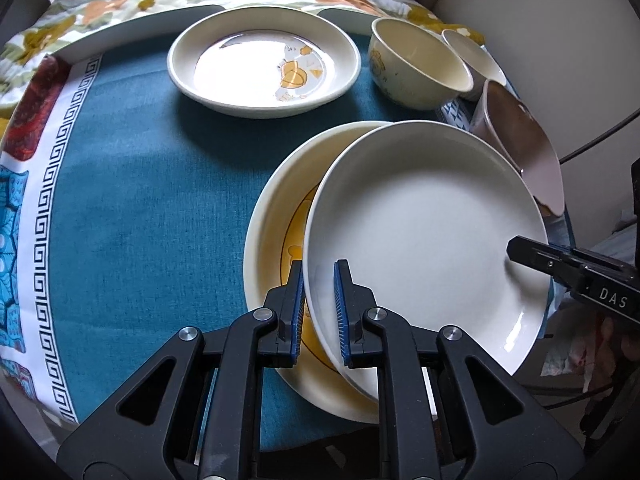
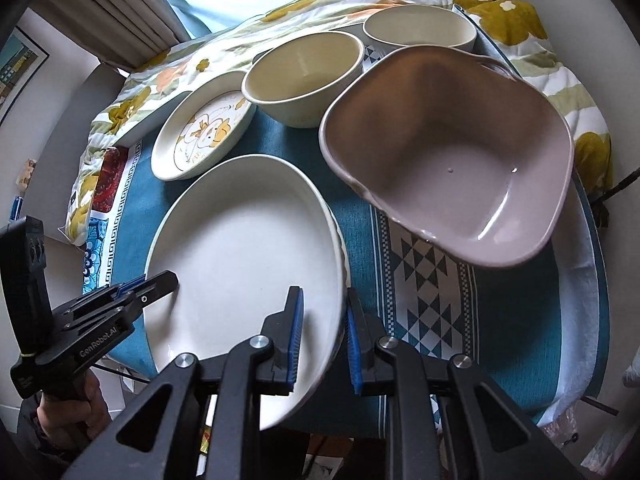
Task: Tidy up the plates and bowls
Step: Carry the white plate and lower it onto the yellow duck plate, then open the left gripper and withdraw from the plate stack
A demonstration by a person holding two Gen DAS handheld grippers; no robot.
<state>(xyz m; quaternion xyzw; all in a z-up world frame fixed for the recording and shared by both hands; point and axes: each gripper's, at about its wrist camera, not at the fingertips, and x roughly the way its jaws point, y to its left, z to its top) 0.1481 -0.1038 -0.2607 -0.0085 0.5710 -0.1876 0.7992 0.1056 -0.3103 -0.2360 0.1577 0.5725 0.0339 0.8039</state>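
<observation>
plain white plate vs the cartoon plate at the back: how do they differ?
The plain white plate has no print; the cartoon plate carries an orange figure. The white plate is tilted, overlapping a yellow-printed plate, with the left gripper and right gripper each straddling its rim; the cartoon plate lies flat, alone, untouched. Both are round, cream and shallow.

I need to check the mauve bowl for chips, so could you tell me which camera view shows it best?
The right wrist view shows the mauve bowl best: its whole rim and inside face the camera. The left wrist view catches only a glare-washed sliver of it behind the white plate at the frame's right edge.
</observation>
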